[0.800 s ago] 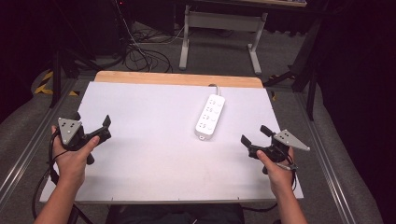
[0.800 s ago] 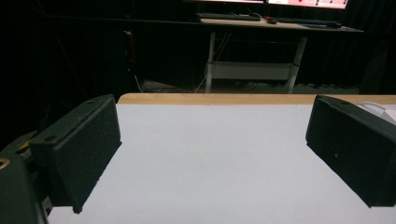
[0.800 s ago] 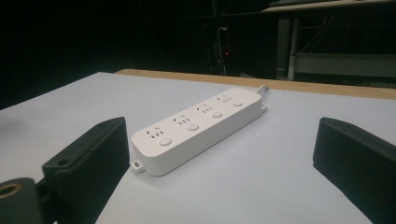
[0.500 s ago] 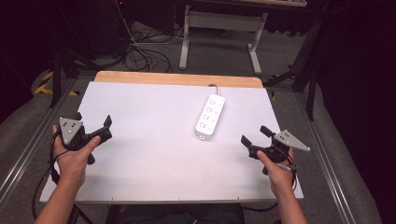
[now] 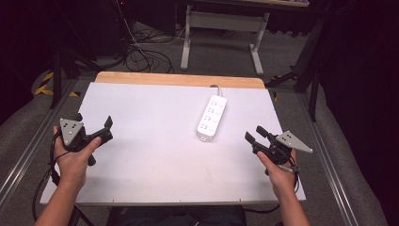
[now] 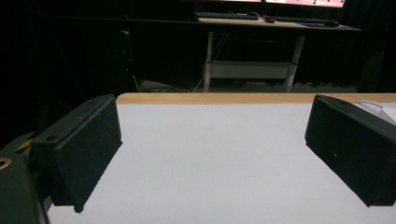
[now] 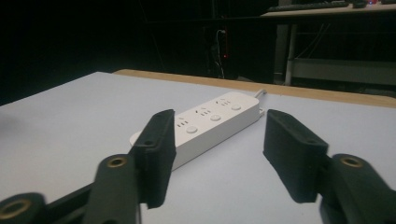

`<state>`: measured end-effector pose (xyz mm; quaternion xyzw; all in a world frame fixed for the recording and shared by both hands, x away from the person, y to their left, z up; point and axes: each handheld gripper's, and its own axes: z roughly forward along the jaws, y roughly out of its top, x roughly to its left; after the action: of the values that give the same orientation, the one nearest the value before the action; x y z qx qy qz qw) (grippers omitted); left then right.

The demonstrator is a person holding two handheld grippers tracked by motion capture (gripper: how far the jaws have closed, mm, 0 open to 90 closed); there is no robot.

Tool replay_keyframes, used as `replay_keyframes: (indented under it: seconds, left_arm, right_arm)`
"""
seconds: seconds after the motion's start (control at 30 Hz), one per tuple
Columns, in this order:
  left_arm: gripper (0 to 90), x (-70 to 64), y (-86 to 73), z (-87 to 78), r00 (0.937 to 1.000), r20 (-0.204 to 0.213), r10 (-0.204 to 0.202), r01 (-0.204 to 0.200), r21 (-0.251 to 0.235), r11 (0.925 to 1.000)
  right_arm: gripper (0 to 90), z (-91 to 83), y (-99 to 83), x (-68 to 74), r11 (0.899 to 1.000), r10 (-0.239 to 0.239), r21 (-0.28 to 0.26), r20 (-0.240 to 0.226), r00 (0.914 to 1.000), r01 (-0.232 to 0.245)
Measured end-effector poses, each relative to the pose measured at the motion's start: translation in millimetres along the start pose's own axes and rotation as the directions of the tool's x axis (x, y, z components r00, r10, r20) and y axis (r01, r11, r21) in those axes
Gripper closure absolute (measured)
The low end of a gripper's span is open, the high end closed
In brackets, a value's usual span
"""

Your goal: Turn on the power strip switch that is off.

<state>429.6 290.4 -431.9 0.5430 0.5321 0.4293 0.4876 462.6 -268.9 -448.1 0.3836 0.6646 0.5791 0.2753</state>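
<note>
We hold a two-jaw gripper in each hand over a white table on which a white power strip lies flat, right of centre and toward the far edge, its cord leaving the far end near the wooden edge strip. Our right gripper sits at the near right of the table with its jaws spread apart and nothing between them; seen from it in the high view, the strip lies at about ten o'clock, near but not touching. In the right gripper view the power strip shows in the gap between the two black jaws, its near end closest and its length running away toward about one o'clock. Our left gripper hovers at the near left, jaws likewise wide apart and empty, and the strip lies well apart from it at roughly three o'clock across the bare surface. In the high view the strip's long axis runs from about seven o'clock to one o'clock, so its near short end faces our right hand. We judge the right gripper the nearer and better placed to reach it, closing across the narrow width.
</note>
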Motion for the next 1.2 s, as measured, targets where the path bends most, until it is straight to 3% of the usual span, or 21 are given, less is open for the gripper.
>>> replay_keyframes:
  seconds: [0.03, 0.1, 0.3, 0.5, 0.9, 1.2]
  left_arm:
    - [4.2, 0.0, 0.0, 0.0, 1.0, 0.0, 0.0, 0.0, 0.0, 1.0]
    - [4.3, -0.2, 0.0, -0.1, 1.0, 0.001, 0.001, -0.001, 0.0, 1.0]
    - [4.5, -0.5, -0.1, -0.1, 1.0, 0.003, 0.002, -0.002, 0.0, 1.0]
    - [4.8, -0.5, -0.1, 0.1, 1.0, 0.005, 0.003, -0.003, 0.002, 1.0]
    - [5.5, -0.1, -0.1, 0.5, 0.9999, 0.01, 0.002, -0.002, 0.003, 1.0]
    - [5.7, -0.5, -0.5, 0.4, 0.9999, 0.01, 0.004, -0.004, 0.007, 1.0]
  right_arm:
    - [45.0, 0.0, 0.0, 0.0, 1.0, 0.0, 0.0, 0.0, 1.0, 0.0]
    - [56.5, -1.3, 1.1, 0.3, 1.0, -0.011, -0.006, -0.007, 0.9999, 0.01]
    - [75.4, -3.3, 3.0, 1.5, 1.0, -0.023, -0.008, -0.025, 0.9994, 0.023]
    - [90.0, -4.7, 6.3, 4.1, 1.0, -0.022, 0.003, -0.036, 0.9991, 0.022]
    - [90.0, -2.7, 12.2, 7.9, 0.996, 0.018, 0.085, -0.029, 0.9994, -0.016]
    - [90.0, 5.6, 29.5, 7.1, 0.993, 0.026, 0.113, -0.04, 0.9988, -0.022]
